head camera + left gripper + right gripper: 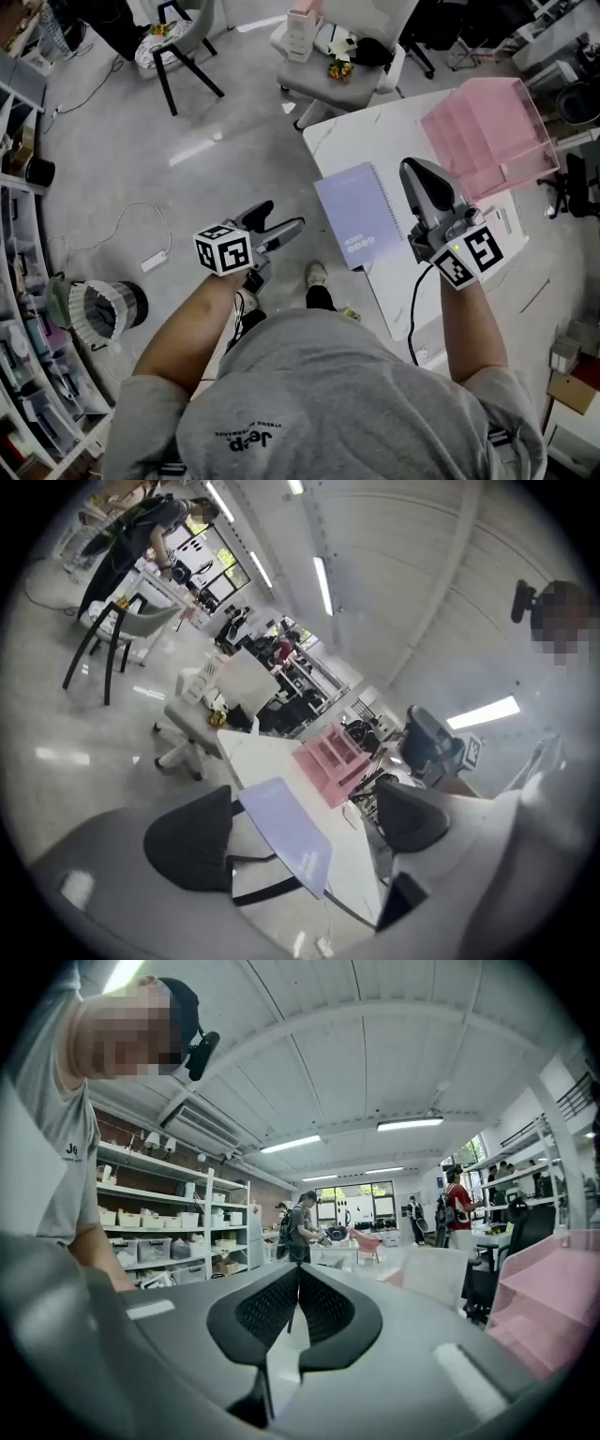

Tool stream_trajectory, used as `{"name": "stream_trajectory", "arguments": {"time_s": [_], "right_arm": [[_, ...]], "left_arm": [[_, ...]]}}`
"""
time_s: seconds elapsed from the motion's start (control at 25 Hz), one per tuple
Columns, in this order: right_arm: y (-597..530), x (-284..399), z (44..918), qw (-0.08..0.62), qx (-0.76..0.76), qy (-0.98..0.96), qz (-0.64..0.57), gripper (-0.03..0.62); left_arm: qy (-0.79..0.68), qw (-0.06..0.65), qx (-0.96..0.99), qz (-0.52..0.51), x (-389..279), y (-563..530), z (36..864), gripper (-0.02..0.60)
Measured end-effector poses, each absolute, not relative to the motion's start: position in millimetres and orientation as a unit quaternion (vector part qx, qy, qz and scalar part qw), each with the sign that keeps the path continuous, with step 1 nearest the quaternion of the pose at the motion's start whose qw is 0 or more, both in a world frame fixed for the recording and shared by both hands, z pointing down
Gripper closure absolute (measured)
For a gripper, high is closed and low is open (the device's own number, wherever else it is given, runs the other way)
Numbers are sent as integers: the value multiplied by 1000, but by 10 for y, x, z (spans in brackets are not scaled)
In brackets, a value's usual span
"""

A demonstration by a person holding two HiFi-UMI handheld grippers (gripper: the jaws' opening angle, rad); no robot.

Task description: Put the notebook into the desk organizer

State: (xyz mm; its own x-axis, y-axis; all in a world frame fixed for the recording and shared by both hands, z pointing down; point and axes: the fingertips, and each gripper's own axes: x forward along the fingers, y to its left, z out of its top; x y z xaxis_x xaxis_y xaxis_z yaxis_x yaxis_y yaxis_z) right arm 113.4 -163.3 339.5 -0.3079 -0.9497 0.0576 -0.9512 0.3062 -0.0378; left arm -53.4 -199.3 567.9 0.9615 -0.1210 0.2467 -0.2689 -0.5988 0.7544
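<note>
Bright, even light falls from the ceiling strip lights and bounces as white glare off the glossy floor. Shadows are faint. Both gripper views bend hard into dark round edges, and the left gripper looks soft and smeared up close; the head view is crisp.

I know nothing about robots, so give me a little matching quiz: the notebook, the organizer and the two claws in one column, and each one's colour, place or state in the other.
Things:
1 notebook
2 desk organizer
3 left claw
4 right claw

Descriptions:
A open, over the floor
B pink, on the table's far side
C shut, empty, above the table
D lavender, flat at the table's edge

Pairs: 1-D, 2-B, 3-A, 4-C
</note>
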Motion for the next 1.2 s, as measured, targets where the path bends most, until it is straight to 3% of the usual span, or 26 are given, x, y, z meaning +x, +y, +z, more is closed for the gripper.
{"name": "stream_trajectory", "arguments": {"time_s": [0.64,0.72,0.88,0.96,1.2], "right_arm": [[-1041,2211,3821,20,645,-762,59,589],[-1006,2272,3867,23,648,-758,63,589],[-966,2345,3954,27,652,-755,71,589],[-963,2347,3982,29,652,-754,73,589],[-1062,2234,3943,30,650,-756,69,589]], "left_arm": [[-89,576,793,180,628,-1359,7245,52],[-87,580,789,184,710,-1317,7301,110],[-97,578,789,183,838,-1306,7317,352],[-106,572,790,193,854,-1300,7322,437],[-105,545,807,202,803,-1332,6997,489]]}}
